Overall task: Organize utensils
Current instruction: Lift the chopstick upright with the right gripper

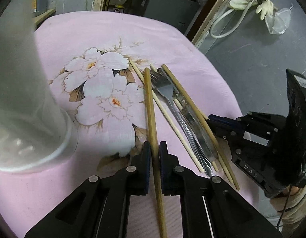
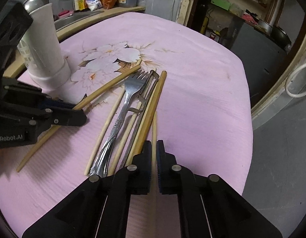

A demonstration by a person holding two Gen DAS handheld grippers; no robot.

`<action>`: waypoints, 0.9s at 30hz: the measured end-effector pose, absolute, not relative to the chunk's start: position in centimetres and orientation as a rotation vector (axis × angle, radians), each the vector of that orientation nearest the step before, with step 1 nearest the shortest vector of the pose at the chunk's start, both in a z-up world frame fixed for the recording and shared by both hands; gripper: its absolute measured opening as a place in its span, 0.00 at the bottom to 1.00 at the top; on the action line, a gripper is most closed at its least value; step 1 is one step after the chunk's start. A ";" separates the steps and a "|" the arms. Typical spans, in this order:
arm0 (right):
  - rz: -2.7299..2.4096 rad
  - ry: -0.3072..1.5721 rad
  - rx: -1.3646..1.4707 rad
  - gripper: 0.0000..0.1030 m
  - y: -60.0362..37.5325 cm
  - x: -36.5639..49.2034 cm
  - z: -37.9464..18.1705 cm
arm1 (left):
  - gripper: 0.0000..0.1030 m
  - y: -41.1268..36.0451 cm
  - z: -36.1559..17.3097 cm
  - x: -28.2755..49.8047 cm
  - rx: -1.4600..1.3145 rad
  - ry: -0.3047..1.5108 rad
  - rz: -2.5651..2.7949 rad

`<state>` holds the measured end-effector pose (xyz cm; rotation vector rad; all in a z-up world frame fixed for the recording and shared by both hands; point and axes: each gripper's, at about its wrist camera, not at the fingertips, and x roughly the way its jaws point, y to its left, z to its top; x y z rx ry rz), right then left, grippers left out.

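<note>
At the far left stands the white utensil holder (image 2: pixel 46 47), upright on the pink floral cloth (image 2: pixel 202 91); its lower wall is perforated, and something metal and rounded shows at its mouth, though what else it holds cannot be told. Just right of it, the left gripper (image 1: pixel 154 150) is pressed together on a darker bamboo chopstick (image 1: pixel 150 107), gripping it well along its length, so a long part juts toward the flowers. Right of that lies the loose pile: a steel fork (image 2: pixel 131 91), a metal peeler-like tool (image 2: pixel 151 83) and several pale and tan chopsticks, crossed and touching. At the near right edge of the pile the right gripper (image 2: pixel 154 150) is pinched on a thin pale chopstick (image 2: pixel 154 127).

The risks, as I judge them: the right-hand chopstick lies against its neighbours, so lifting it could drag or scatter the pile; either stick could pivot in such a narrow grip; and the long left one could strike the holder's rim and tip it.
</note>
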<state>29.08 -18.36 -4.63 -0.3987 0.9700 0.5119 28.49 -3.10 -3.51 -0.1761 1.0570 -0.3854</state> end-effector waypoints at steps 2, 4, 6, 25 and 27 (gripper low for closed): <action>0.509 0.944 -0.355 0.03 -19.1 28.5 -4.4 | 0.04 -3.0 -3.4 27.9 -0.176 1.036 -0.394; 0.506 0.914 -0.305 0.03 -20.0 27.8 -4.0 | 0.04 -2.9 -3.0 27.0 -0.171 1.009 -0.393; 0.494 0.862 -0.268 0.03 -20.8 26.8 -3.2 | 0.04 -3.0 -2.4 26.1 -0.164 0.967 -0.401; 0.604 0.101 0.009 0.03 -17.5 18.9 7.3 | 0.04 1.9 8.0 18.6 -0.177 0.263 -0.266; 0.631 0.045 0.036 0.03 -16.3 19.1 8.4 | 0.04 3.5 8.9 18.6 -0.187 0.214 -0.242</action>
